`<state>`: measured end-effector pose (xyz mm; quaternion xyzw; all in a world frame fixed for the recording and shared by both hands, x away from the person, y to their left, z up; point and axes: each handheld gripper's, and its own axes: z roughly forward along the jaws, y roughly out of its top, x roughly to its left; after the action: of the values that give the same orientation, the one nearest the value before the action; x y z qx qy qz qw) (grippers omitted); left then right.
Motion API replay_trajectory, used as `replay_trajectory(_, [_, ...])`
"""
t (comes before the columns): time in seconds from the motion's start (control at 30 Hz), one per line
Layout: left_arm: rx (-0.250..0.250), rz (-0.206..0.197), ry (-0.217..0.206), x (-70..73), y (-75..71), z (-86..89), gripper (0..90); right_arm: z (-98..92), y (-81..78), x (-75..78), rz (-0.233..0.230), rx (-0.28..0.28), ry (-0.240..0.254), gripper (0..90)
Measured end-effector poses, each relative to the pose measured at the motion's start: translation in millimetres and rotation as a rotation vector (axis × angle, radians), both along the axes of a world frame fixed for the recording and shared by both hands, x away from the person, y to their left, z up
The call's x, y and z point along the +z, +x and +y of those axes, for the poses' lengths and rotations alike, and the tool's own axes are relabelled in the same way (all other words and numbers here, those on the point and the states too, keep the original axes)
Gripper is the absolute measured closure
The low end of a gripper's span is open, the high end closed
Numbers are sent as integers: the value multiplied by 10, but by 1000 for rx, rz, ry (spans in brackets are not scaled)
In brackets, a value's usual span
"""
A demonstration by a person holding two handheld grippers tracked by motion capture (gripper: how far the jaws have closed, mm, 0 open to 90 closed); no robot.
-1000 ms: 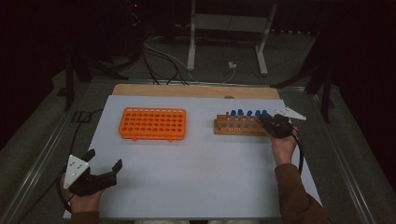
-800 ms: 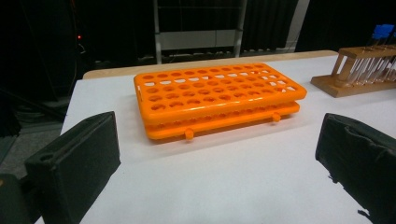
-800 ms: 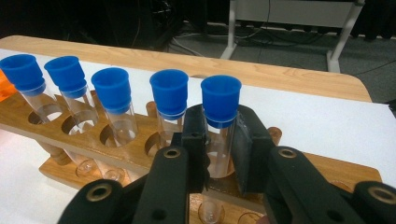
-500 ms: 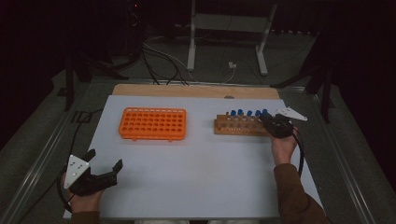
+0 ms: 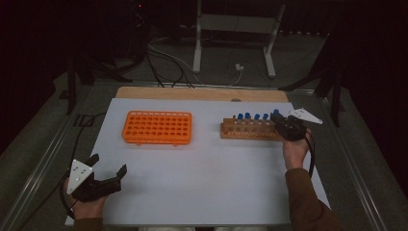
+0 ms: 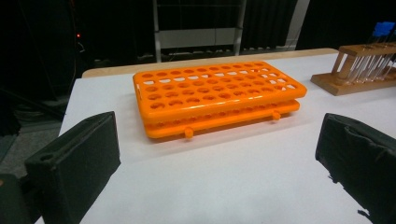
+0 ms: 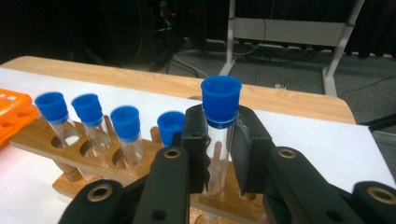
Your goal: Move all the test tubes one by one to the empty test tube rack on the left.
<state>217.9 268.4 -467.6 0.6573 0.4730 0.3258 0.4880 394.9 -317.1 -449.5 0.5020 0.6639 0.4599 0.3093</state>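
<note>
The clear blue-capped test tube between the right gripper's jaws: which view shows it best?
The right gripper view: the clear blue-capped test tube stands close up, pads pressed on its glass below the cap. In the high view it is a small blue speck at the wooden rack's end.

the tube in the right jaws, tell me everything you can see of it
The tube is a clear, empty-looking test tube with a bright blue cap on top. It stands upright at the right end of the wooden rack, its lower part reaching down into the rack; whether it has been lifted at all I cannot tell. The right gripper is shut on it, its black pads pressing the clear wall just below the cap. Four more blue-capped tubes stand in the rack beside it.
</note>
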Motion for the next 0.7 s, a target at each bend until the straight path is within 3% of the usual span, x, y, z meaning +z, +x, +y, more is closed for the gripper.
replay_trajectory(0.3, [-3,13,0,-7,4,-17,7,10,-49,158,-41,17,5,766])
replay_trajectory(0.47, [-16,18,-34,-2,18,-40,7,32,-72,283,-61,31,-6,766])
replay_trajectory(0.7, [-76,4,-41,120,93,-186,7,5,-128,380,-63,38,-10,766])
